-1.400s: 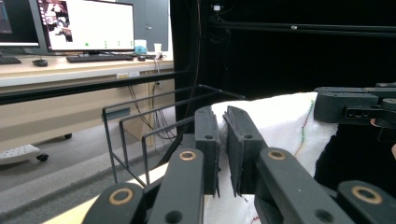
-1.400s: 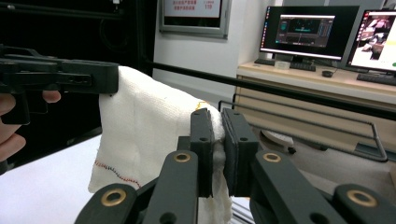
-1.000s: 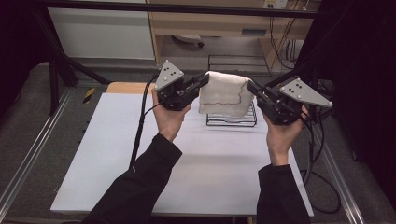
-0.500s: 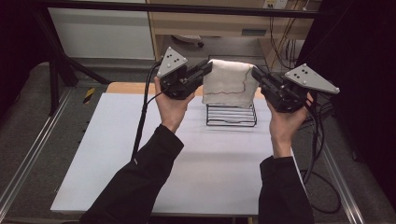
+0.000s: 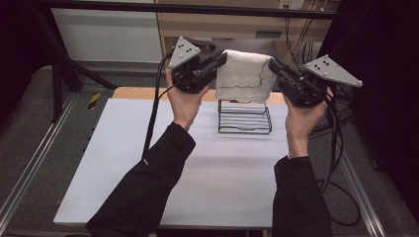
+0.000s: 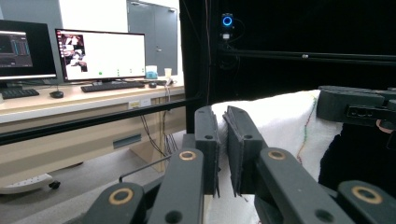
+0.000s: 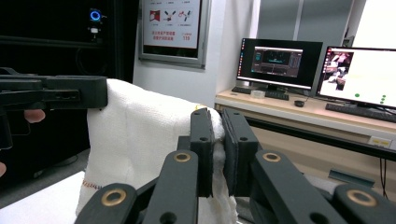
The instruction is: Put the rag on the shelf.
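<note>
A white towel (image 5: 245, 75) with a thin stitched edge hangs stretched in the air between my two grippers, above a black wire rack (image 5: 244, 117). My left gripper (image 5: 220, 59) is shut on the towel's left upper corner. My right gripper (image 5: 273, 65) is shut on its right upper corner. In the left gripper view the towel (image 6: 280, 116) is pinched between the two black jaws (image 6: 223, 140), and the right gripper (image 6: 357, 108) holds the far end. In the right gripper view the towel (image 7: 140, 135) is clamped the same way (image 7: 217, 140), with the left gripper (image 7: 51, 98) at its far corner.
The wire rack stands on a white table (image 5: 123, 163) toward its back edge, right of the middle. Black frame bars and cables (image 5: 331, 148) run along the table's right side. A desk with monitors (image 7: 355, 70) lies beyond the workspace.
Both hands have lifted the towel up and away from the wire rack. It now hangs clear above the rack instead of lying on it.
</note>
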Action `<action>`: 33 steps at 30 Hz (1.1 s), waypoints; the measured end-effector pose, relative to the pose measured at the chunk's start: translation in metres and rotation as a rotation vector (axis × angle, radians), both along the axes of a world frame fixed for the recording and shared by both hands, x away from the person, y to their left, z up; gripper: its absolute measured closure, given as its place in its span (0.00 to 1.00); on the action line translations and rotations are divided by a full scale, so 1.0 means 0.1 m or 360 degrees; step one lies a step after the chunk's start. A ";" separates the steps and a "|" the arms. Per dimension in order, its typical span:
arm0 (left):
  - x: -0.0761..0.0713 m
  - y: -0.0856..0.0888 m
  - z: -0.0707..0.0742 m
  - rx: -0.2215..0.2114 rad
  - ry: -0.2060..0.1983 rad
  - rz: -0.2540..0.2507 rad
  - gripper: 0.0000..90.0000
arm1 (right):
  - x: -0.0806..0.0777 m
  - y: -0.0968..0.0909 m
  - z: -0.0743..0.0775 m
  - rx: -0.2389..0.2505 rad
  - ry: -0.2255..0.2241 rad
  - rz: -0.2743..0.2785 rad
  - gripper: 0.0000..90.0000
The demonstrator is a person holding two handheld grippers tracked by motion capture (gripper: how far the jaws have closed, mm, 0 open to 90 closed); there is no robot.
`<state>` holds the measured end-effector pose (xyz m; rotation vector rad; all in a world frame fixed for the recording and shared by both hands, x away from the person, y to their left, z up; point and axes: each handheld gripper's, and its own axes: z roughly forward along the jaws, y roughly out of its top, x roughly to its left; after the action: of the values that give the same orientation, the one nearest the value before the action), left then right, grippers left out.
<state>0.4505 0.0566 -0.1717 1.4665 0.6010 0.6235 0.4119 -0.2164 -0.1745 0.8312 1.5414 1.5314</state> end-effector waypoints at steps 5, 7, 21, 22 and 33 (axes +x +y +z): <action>0.05 -0.03 0.07 -0.0009 -0.0007 0.0011 0.92 | 0.07 -0.01 0.05 0.0006 -0.0001 -0.0011 0.93; 0.08 -0.04 0.09 -0.0007 -0.0006 0.0012 0.92 | 0.09 -0.02 0.07 0.0014 0.0002 -0.0016 0.93; 0.29 -0.05 0.21 -0.0043 0.0014 0.0032 0.92 | 0.28 0.00 0.25 -0.0009 -0.0023 -0.0035 0.93; 0.31 -0.06 0.22 -0.0044 0.0014 0.0038 0.92 | 0.30 0.00 0.26 -0.0010 -0.0022 -0.0037 0.93; 0.50 -0.10 0.24 -0.0034 0.0033 0.0071 0.92 | 0.50 -0.01 0.25 0.0001 -0.0005 -0.0045 0.93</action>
<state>0.5007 0.0464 -0.1473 1.4446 0.6563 0.6353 0.4622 -0.2176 -0.1499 0.8474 1.5208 1.5125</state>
